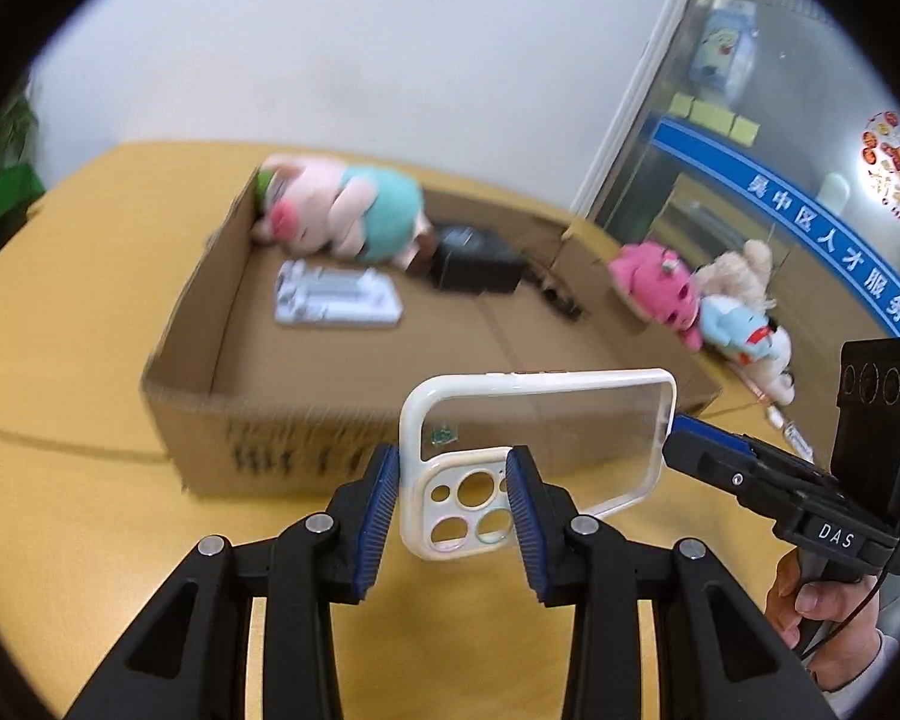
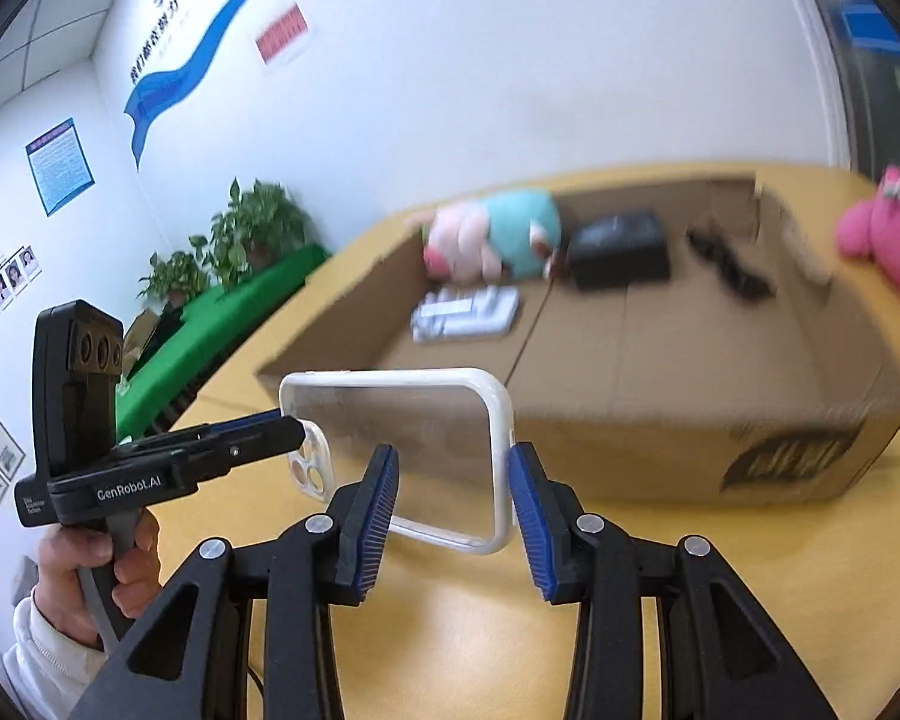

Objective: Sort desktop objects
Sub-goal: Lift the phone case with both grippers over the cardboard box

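Above the tabletop's near edge, just short of the box [image 1: 426,360], I hold the phone case [image 1: 534,450] level between both grippers, long axis running side to side. My left gripper [image 1: 453,498] is clamped on the camera-cutout end, my right gripper [image 2: 450,495] on the plain end, so it stays steady. The box, holding a plush [image 1: 342,210], looks like its destination.
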Available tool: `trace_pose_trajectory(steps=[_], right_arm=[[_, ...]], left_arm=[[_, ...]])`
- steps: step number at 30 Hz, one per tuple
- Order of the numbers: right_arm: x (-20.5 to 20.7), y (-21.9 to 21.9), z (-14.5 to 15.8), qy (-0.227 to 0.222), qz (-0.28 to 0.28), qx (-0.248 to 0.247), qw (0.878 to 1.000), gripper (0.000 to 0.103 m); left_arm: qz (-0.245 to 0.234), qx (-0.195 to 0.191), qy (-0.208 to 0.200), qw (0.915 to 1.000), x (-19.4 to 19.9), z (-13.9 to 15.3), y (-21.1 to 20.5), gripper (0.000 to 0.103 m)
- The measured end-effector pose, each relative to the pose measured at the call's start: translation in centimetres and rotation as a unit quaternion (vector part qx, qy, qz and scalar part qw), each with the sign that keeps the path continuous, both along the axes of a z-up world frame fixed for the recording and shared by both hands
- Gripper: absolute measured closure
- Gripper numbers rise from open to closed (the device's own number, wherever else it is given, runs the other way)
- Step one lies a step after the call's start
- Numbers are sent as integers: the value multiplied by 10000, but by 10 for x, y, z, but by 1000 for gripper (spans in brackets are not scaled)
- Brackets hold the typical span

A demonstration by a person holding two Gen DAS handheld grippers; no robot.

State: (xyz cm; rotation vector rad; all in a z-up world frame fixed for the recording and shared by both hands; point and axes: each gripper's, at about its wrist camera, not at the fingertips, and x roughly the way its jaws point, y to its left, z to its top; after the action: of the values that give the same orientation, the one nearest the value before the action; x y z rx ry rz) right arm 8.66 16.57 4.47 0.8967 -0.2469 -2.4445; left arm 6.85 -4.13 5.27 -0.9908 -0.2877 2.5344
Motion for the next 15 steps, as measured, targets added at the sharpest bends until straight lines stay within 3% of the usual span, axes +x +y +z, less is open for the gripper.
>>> trace_pose_trajectory(steps=[4, 8, 15], right_arm=[[-21, 7, 26, 189, -108, 135, 9997, 62], [-59, 11, 47, 252, -130, 221, 9994, 62], [-141, 15, 40, -292, -155, 483, 9983, 61]], left_arm=[[-53, -59, 163, 9998, -25, 23, 13, 67], [-113, -68, 39, 9999, -63, 35, 19, 67], [-87, -95, -520, 9986, -144, 27, 30, 67]])
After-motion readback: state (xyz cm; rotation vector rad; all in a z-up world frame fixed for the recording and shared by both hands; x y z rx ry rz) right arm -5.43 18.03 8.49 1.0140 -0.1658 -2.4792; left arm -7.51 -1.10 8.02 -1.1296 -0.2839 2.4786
